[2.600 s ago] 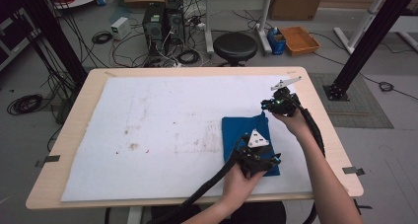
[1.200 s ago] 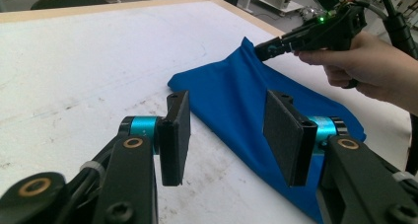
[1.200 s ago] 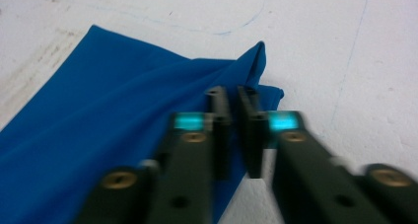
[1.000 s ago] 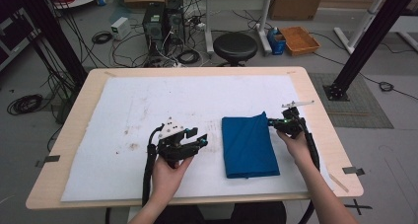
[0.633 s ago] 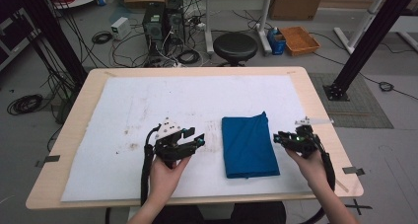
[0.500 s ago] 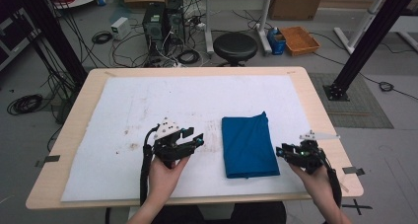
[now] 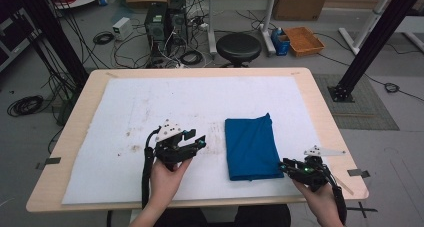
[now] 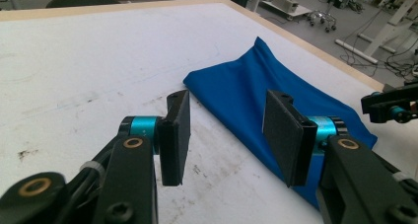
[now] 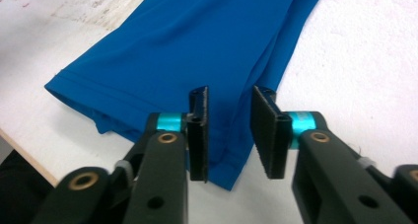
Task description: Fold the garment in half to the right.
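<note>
Folded blue cloth (image 7: 251, 147) lies between the spread left hand-held gripper (image 7: 196, 143) and right hand-held gripper (image 7: 286, 166).

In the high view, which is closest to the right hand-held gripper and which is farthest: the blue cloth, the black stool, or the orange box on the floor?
Starting from the right hand-held gripper at the table's near right corner:
1. Blue cloth, folded on the table, just to its left.
2. Orange box, on the floor past the table's far right.
3. Black stool, on the floor past the far edge, near the middle.
Box and stool are almost too close to call.
</note>
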Motion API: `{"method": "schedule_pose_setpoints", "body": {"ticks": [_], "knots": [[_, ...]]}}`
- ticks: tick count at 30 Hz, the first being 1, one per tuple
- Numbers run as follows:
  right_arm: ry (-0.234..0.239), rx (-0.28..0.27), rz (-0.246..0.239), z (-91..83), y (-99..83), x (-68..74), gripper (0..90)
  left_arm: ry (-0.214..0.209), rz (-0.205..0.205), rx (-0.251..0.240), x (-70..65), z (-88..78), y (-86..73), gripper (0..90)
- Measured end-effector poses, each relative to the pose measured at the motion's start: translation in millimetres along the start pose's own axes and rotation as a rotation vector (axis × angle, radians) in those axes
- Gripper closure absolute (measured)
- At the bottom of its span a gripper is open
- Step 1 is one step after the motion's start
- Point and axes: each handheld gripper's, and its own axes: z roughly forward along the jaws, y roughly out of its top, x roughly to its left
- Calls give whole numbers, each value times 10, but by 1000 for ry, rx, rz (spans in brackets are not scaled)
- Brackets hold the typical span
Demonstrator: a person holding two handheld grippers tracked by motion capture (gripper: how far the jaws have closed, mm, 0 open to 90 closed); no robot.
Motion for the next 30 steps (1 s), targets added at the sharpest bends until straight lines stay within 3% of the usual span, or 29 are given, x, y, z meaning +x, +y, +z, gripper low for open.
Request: {"method": "schedule_pose_setpoints", "body": {"ticks": [2, 6, 8, 17, 24, 30], "knots": [[8, 22, 15, 46, -23, -13, 644, -3, 4, 4, -12, 8, -6, 536], [26, 62, -9, 100, -36, 6, 831, -9, 10, 10, -40, 23, -16, 536], [22, 59, -23, 88, -37, 17, 871, -9, 8, 11, -40, 21, -16, 536], [-19, 47, 0, -102, -113, -26, 878, -8, 5, 9, -24, 13, -13, 536], [-43, 27, -2, -134, -98, -81, 751, -11, 14, 6, -23, 3, 1, 531], [-89, -81, -74, -205, 150, -136, 573, -8, 56, -15, 82, -81, 92, 490]]}}
